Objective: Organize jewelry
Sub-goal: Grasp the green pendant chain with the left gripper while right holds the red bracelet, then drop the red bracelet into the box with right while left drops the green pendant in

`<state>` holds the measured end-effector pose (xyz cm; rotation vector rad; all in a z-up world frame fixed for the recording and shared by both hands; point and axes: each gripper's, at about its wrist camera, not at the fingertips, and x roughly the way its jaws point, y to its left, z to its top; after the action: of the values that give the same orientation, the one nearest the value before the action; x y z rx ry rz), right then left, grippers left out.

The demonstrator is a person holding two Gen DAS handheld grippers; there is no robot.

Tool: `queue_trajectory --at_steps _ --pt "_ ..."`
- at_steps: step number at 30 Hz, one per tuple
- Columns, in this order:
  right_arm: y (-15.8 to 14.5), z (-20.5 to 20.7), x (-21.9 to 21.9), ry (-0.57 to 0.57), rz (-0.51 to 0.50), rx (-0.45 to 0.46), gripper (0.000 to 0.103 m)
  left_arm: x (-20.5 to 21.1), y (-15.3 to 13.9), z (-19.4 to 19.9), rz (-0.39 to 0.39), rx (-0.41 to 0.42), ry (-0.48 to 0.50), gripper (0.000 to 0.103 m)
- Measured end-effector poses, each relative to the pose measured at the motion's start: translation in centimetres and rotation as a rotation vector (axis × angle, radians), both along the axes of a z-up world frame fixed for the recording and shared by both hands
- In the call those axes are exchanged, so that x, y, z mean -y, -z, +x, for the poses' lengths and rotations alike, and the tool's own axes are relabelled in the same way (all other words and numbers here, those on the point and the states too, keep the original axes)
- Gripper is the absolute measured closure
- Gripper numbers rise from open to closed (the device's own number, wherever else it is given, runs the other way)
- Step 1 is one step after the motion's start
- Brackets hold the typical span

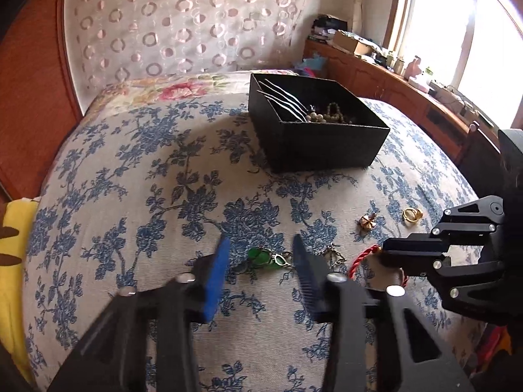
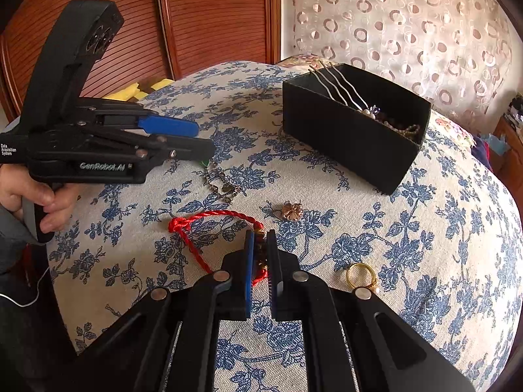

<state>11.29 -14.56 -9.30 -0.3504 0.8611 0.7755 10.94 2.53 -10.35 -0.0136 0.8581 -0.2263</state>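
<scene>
A black box (image 1: 313, 143) (image 2: 346, 137) on the floral bedspread holds hairpins and beaded pieces. My left gripper (image 1: 260, 245) is open, its jaws on either side of a green pendant necklace (image 1: 264, 258) with a chain (image 2: 222, 183). My right gripper (image 2: 260, 238) is shut on a red cord bracelet (image 2: 209, 222) at its beaded part; it shows in the left wrist view too (image 1: 362, 258). A rose-gold flower piece (image 1: 367, 221) (image 2: 292, 210) and a gold ring (image 1: 412, 214) (image 2: 361, 276) lie loose on the bed.
A wooden wardrobe (image 2: 212, 16) and a patterned curtain (image 1: 183, 26) stand behind the bed. A cluttered wooden counter (image 1: 392, 75) runs under the window at right. A yellow cushion (image 1: 13, 261) lies at the bed's left edge.
</scene>
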Motion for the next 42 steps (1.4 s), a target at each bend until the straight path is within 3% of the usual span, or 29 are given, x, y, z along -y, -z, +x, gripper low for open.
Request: queue_trajectory --at_steps 2,4,10,17,26,34,42 --pt "0.0 0.0 0.0 0.0 0.001 -0.001 0.094 0.1 0.2 0.1 0.0 -0.004 0.0 0.074" --pt "0.0 0.0 0.0 0.0 0.001 -0.001 0.094 0.2 0.4 0.2 0.0 -0.01 -0.004 0.086" --pt "0.0 0.0 0.0 0.0 -0.002 0.002 0.094 -0.1 -0.1 -0.3 -0.02 0.02 -0.001 0.087" --pt "-0.4 -0.1 0.0 0.011 0.003 0.011 0.095 0.1 -3.0 -1.2 -0.031 0.087 0.004 0.087" --pt "-5.1 0.6 1.2 0.043 0.066 0.111 0.095 0.8 -6.2 -1.0 -0.037 0.158 0.015 0.087" --pt "-9.2 4.2 2.4 0.117 0.086 0.23 0.095 1.7 -8.3 0.6 -0.027 0.199 0.02 0.087" --pt "-9.4 8.9 3.1 0.204 0.069 0.231 0.095 2.5 -9.8 2.0 -0.015 0.223 0.034 0.087"
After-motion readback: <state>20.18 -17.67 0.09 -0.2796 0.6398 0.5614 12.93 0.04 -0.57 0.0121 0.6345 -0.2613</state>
